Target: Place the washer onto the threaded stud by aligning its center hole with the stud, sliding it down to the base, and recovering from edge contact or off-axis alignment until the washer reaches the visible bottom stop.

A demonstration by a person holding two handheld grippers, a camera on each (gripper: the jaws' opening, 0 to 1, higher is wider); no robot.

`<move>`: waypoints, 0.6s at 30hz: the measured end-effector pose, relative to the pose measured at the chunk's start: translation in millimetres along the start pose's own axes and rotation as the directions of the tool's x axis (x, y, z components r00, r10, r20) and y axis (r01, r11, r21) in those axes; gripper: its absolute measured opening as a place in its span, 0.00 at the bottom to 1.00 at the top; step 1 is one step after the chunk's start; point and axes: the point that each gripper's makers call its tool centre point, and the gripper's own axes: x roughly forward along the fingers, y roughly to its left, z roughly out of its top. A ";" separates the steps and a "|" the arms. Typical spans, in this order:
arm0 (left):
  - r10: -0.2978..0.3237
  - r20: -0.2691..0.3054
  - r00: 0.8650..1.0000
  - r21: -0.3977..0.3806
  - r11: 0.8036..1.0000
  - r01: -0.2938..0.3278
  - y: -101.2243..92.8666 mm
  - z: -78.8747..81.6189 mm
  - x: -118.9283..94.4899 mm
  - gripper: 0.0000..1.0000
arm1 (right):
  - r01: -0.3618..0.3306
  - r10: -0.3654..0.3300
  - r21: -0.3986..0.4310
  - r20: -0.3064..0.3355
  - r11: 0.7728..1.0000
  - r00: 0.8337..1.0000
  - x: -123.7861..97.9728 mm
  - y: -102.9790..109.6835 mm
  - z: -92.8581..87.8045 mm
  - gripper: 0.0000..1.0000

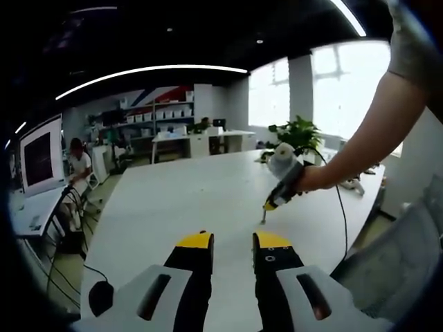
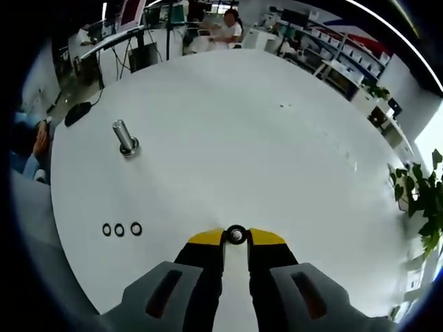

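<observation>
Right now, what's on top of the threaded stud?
Nothing sits on the threaded stud; its top is bare. One washer is in the right claw, three washers lie on the table.

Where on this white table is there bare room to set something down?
Bare room: the wide stretch of table from the stud across to the plant. Crowded: the near edge, with three spare washers and the right gripper holding a washer.

Washer [image 2: 236, 235] between the right tool's [image 2: 236, 236] tips, stud [image 2: 125, 138] well apart.
</observation>
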 end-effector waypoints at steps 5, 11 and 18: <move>-0.002 -0.002 1.000 0.001 1.000 0.002 -0.5 -0.6 0.4 0.21 | 0.002 -0.002 -0.006 0.001 1.000 1.000 -0.2 -1.3 -1.0 0.16; -0.004 -0.007 1.000 0.002 1.000 0.004 -0.6 -1.6 0.8 0.21 | -0.002 0.002 -0.014 0.011 1.000 1.000 -1.9 -0.7 -1.5 0.17; -0.006 -0.008 1.000 0.005 1.000 0.006 -1.6 -1.8 0.7 0.20 | 0.002 -0.002 -0.005 0.015 1.000 1.000 -3.6 -3.4 -3.7 0.17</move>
